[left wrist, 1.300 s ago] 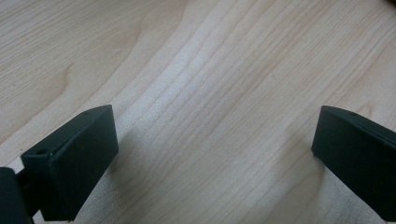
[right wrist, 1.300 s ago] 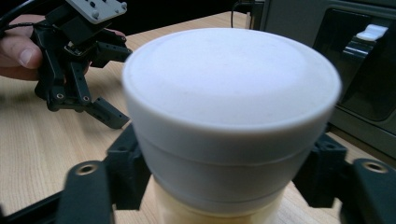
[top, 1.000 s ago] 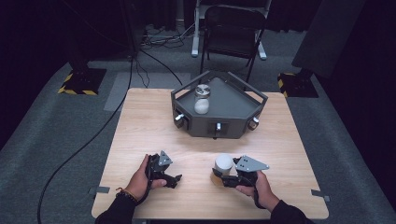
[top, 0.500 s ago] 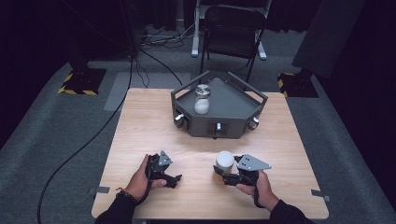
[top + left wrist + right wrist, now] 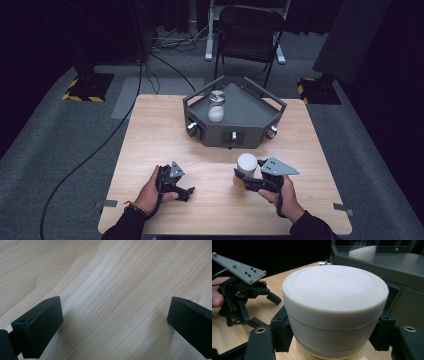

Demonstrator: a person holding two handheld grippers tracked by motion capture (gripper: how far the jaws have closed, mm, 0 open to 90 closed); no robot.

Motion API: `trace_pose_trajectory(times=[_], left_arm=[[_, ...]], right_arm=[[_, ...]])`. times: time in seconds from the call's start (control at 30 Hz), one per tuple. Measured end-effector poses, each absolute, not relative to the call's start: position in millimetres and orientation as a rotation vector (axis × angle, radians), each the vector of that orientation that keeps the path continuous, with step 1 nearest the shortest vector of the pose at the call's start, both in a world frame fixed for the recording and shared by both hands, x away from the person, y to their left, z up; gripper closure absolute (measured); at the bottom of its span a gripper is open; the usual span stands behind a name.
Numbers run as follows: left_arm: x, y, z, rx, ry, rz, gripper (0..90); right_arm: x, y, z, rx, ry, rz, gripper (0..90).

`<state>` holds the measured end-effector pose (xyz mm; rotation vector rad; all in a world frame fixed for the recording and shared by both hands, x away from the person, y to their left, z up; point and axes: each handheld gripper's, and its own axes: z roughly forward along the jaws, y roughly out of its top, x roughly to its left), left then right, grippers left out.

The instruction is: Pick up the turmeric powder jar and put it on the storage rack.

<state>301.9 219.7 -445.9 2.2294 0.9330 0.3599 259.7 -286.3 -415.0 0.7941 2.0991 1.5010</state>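
Right tongs (image 5: 245,181) sat lower right of centre in the high view, closed on a white-lidded jar (image 5: 245,170); jar stood upright on the wooden bench (image 5: 160,130), just in front of the grey tray unit (image 5: 245,107); in the right gripper view the jar (image 5: 335,307) took up the middle of the frame, black jaws pressed against its sides below the lid, amber base just visible at the bottom edge; left tongs (image 5: 186,192) lay lower left of centre in the high view, held low over the bench, well apart from the jar; left gripper view had both jaws spread wide with bare wood grain (image 5: 112,290) between them, holding nothing; the left tongs (image 5: 263,308) also appeared at the left of the right gripper view with the grey plate on top; a second jar (image 5: 216,106) with white contents stood on the tray unit near the upper centre of the high view; dark chair (image 5: 249,30) behind the bench at the top.
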Motion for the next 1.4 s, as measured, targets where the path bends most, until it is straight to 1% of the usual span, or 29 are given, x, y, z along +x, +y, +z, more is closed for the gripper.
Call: trace_pose_trajectory(times=[0.83, 1.4], left_arm=[[302.2, 219.8, -445.8, 2.231, 0.93, 0.359, 0.0], [302.2, 219.8, -445.9, 2.231, 0.931, 0.359, 0.0]], right_arm=[[271.1, -287.3, -403.4, 0.858, 2.016, 1.471, 33.2], [290.3, -281.5, -354.2, 0.898, 1.904, 1.443, 33.2]])
